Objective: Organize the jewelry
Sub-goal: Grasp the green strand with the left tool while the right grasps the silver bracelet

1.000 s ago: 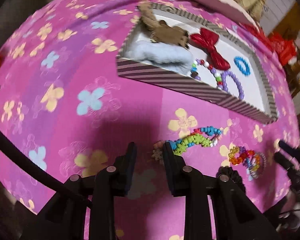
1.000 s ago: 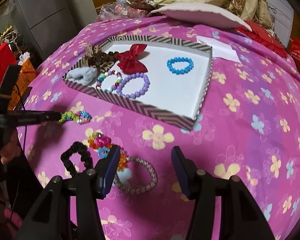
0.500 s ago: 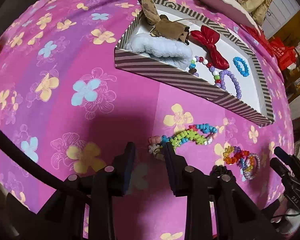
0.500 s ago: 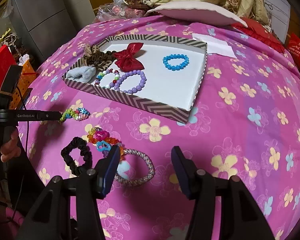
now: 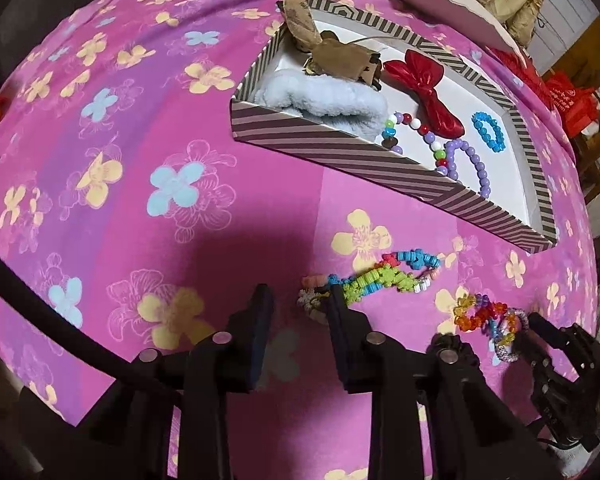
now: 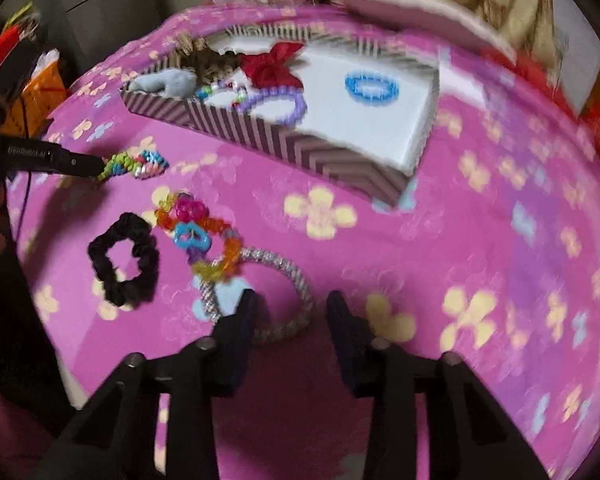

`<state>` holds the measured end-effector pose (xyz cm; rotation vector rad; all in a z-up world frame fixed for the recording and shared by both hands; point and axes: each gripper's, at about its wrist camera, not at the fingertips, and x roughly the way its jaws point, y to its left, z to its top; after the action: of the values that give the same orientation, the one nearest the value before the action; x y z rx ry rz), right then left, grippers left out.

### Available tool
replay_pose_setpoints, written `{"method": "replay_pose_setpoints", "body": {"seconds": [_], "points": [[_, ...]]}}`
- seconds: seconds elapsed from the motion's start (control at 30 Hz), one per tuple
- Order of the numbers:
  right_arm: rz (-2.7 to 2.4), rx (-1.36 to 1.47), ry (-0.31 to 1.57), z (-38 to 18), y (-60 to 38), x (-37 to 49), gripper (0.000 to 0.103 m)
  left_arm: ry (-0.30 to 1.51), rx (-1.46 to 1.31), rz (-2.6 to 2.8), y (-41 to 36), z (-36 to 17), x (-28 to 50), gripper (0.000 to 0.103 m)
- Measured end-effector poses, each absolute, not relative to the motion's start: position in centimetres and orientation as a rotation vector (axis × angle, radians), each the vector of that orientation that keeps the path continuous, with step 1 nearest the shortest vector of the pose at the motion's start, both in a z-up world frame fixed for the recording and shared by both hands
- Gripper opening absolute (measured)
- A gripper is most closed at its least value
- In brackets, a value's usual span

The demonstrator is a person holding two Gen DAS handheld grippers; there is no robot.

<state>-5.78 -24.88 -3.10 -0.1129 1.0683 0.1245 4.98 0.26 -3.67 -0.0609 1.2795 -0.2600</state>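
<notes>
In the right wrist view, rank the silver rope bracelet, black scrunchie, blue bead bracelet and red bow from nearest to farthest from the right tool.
1. Silver rope bracelet: between the closing jaws of the right tool.
2. Black scrunchie: to the left, on the cloth.
3. Blue bead bracelet: in the box, right of centre.
4. Red bow: in the box, toward the back.

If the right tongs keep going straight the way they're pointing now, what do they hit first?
Most likely the silver braided bracelet: its loop lies just ahead of the right tongs, whose jaws are closing, with the loop's near edge between the tips. Depth is blurred, so the pink flowered cloth beneath could come first.
</notes>
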Motion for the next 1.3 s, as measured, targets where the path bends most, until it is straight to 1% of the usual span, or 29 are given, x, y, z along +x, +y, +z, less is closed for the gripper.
{"method": "replay_pose_setpoints", "body": {"seconds": [0.03, 0.07, 0.1, 0.3, 0.6, 1.3], "points": [[0.122, -0.109, 1.065, -3.0, -25.0, -5.8, 0.02, 1.276, -0.055, -0.257, 0.2, -3.7, 5.0, 0.036], [0.115, -0.114, 1.063, -3.0, -25.0, -5.8, 0.011, 1.274, -0.053, -0.257, 0.2, -3.8, 5.1, 0.034], [0.105, -0.132, 1.061, -2.9, -25.1, -5.9, 0.009, 1.275, -0.058, -0.263, 0.2, -3.8, 5.1, 0.034], [0.035, -0.176, 1.011, -1.1, -26.8, -6.7, 0.008, 1.269, -0.119, -0.287, 1.1, -3.1, 5.4, 0.033], [0.011, -0.119, 0.933, 2.8, -29.0, -6.8, 0.008, 1.229, -0.158, -0.32, 1.4, -0.2, 5.5, 0.033], [0.047, -0.122, 0.874, 5.7, -27.7, -5.4, 0.008, 1.121, -0.158, -0.328, 1.5, 6.0, 6.1, 0.033]]}}
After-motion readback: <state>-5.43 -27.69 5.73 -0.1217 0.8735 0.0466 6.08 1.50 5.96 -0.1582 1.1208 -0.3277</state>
